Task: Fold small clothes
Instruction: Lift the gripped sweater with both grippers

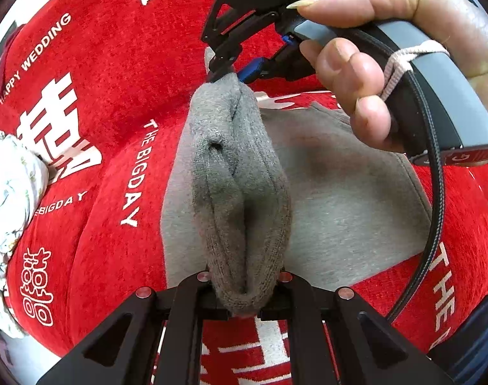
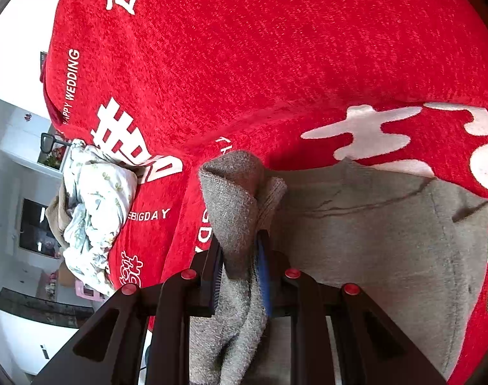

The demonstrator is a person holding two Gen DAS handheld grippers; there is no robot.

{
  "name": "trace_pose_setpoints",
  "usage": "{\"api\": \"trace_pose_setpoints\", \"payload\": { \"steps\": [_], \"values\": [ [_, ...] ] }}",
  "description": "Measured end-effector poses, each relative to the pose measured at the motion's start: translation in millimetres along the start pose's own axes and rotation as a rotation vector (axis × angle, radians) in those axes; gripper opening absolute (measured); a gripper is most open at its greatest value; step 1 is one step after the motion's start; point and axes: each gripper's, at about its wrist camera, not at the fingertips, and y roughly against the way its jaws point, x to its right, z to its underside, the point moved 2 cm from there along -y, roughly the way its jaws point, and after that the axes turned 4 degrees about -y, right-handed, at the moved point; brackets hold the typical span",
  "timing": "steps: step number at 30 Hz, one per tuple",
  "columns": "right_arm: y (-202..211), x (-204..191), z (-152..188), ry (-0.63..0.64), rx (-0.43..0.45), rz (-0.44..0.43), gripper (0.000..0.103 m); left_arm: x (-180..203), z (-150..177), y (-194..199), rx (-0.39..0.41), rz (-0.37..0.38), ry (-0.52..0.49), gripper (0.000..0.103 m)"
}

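A small grey knit garment [image 1: 340, 199] lies spread on a red cloth. Its ribbed edge [image 1: 237, 176] is lifted off the cloth and bunched into a thick fold that runs between the two grippers. My left gripper [image 1: 244, 301] is shut on the near end of this fold. My right gripper [image 1: 223, 70], held by a hand [image 1: 372, 64], pinches the far end. In the right wrist view the right gripper [image 2: 240, 256] is shut on the same ribbed edge [image 2: 234, 192], which sticks up past its fingers, and the garment's flat body [image 2: 372, 240] lies to the right.
The red cloth [image 1: 115, 64] with white lettering covers the whole work surface [image 2: 244, 64]. A crumpled pile of white floral clothes [image 1: 9, 192] sits at the left edge [image 2: 96, 199]. A black cable [image 1: 436, 218] hangs from the right gripper's handle.
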Motion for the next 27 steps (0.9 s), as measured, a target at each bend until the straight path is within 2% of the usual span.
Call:
{"api": "trace_pose_setpoints", "payload": {
  "steps": [27],
  "values": [
    [72.4, 74.1, -0.6, -0.020, 0.082, -0.036, 0.022, 84.6, -25.8, 8.4, 0.002, 0.040, -0.162, 0.010]
  ]
}}
